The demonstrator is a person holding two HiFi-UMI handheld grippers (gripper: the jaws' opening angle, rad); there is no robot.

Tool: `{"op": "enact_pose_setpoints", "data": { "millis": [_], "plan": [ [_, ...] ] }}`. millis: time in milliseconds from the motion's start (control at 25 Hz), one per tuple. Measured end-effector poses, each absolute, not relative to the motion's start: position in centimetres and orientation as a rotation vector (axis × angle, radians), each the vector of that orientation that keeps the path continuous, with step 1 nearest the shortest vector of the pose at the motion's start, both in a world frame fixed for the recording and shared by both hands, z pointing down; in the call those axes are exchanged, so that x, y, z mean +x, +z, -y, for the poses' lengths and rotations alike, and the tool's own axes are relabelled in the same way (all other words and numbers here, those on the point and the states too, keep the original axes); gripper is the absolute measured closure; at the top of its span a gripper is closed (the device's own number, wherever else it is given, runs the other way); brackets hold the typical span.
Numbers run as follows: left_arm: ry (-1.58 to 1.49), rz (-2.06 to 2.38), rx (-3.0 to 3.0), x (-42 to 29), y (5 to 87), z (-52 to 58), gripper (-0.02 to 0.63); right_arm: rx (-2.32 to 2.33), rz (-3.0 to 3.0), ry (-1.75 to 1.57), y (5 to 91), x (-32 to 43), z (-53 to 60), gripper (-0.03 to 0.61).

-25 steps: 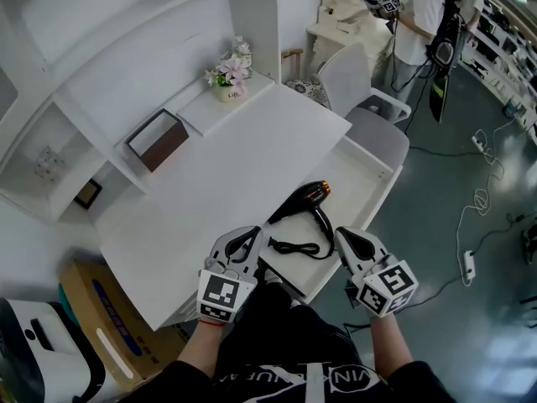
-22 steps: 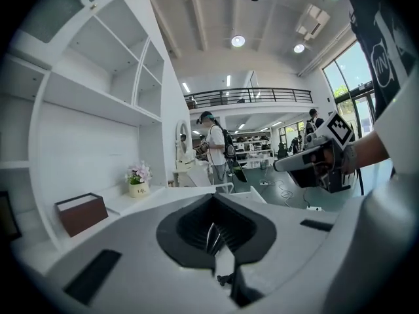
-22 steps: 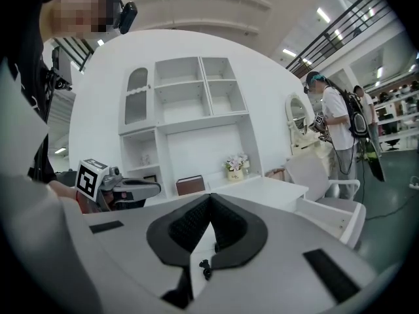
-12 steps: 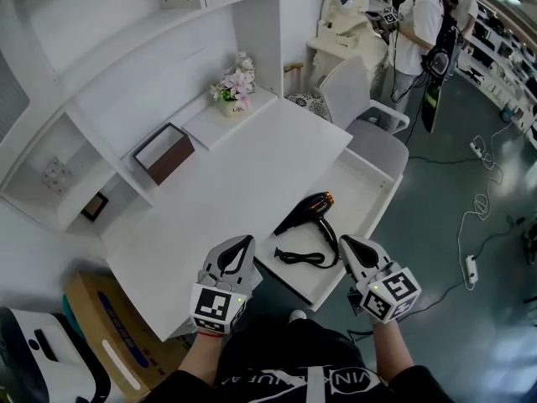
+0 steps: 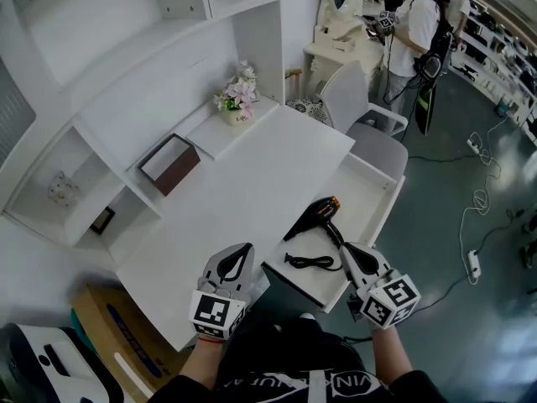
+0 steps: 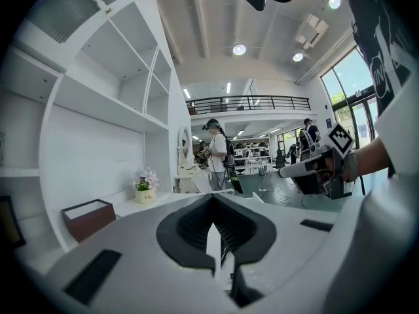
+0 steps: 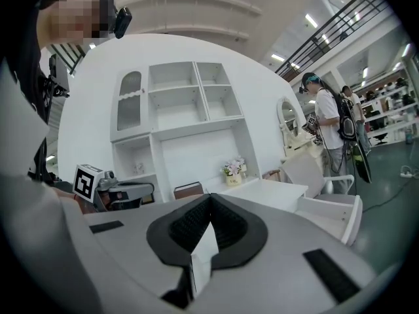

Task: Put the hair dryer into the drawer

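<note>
Since the earlier frame both grippers had lifted and drawn back toward me. The hair dryer (image 5: 317,214) lay as before in the open drawer (image 5: 367,193) pulled out from the desk's (image 5: 243,183) right-hand edge, with its cord (image 5: 309,262) looped at the drawer's near end. I judged it rigid and fairly light, with a smooth shell that might slip. The handle seemed the place to grip, since the cord would trail limp. The left gripper (image 5: 242,253) and right gripper (image 5: 348,252) had their jaws pressed together, holding nothing.
</note>
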State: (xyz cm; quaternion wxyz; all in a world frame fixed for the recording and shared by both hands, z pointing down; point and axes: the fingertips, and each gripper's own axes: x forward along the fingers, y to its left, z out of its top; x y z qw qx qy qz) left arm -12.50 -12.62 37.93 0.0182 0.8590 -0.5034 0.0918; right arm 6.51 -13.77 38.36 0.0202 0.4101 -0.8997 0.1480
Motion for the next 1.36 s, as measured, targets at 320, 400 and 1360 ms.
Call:
{"op": "enact_pose_setpoints", "data": {
  "millis": [320,400,1360],
  "plan": [
    [0.279,1.530,2.680,-12.7,38.2,12.4,0.609,1.327,2.757,0.460,38.3,6.4,13.5,0.574],
    [0.276,1.525,2.684,-12.7,38.3,12.2,0.609,1.334,2.751,0.465,38.4,6.5,13.4,0.574],
    [0.289,1.462,2.660,-15.4,40.4,8.5,0.609,1.332,2.710,0.543,40.1,3.3,8.9,0.574]
  ]
}}
